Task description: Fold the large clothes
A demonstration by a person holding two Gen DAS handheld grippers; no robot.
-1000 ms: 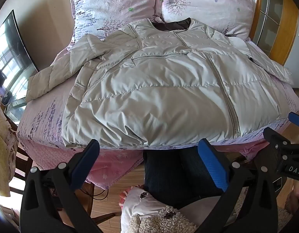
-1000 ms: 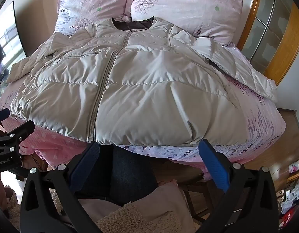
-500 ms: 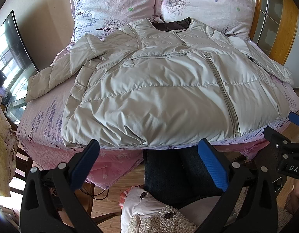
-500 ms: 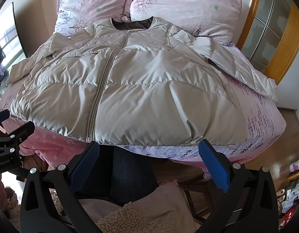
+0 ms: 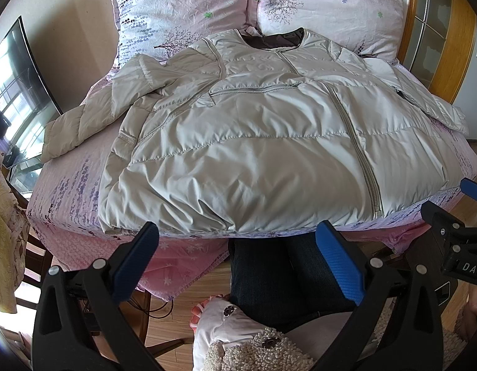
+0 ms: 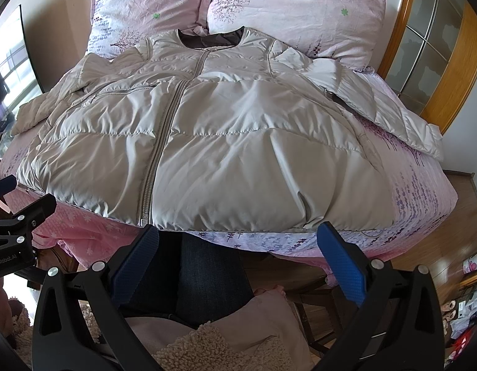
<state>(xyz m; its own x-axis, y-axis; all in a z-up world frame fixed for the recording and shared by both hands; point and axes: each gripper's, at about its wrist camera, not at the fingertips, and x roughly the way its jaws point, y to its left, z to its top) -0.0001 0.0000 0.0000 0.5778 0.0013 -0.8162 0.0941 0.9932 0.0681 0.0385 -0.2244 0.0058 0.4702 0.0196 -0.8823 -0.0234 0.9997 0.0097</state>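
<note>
A large pale beige puffer jacket (image 5: 269,142) (image 6: 213,142) lies front up and zipped on a pink bed, collar toward the pillows, hem at the near bed edge. Its left sleeve (image 5: 83,117) trails toward the bed's left side; the right sleeve (image 6: 393,114) lies out to the right. My left gripper (image 5: 237,241) hangs open just short of the hem, holding nothing. My right gripper (image 6: 237,241) is open too, below the hem near the zipper's end. Each gripper shows at the edge of the other's view.
Two pink floral pillows (image 5: 328,9) (image 6: 148,9) lean at the bed's head. A wooden glass-panelled door (image 6: 439,46) stands at the right. A dark screen (image 5: 19,92) is at the left. A person's dark trousers (image 5: 269,272) and fleecy sleeves are below the grippers.
Almost nothing has moved; the views have shifted very slightly, with the jacket lying the same way and both grippers still open.
</note>
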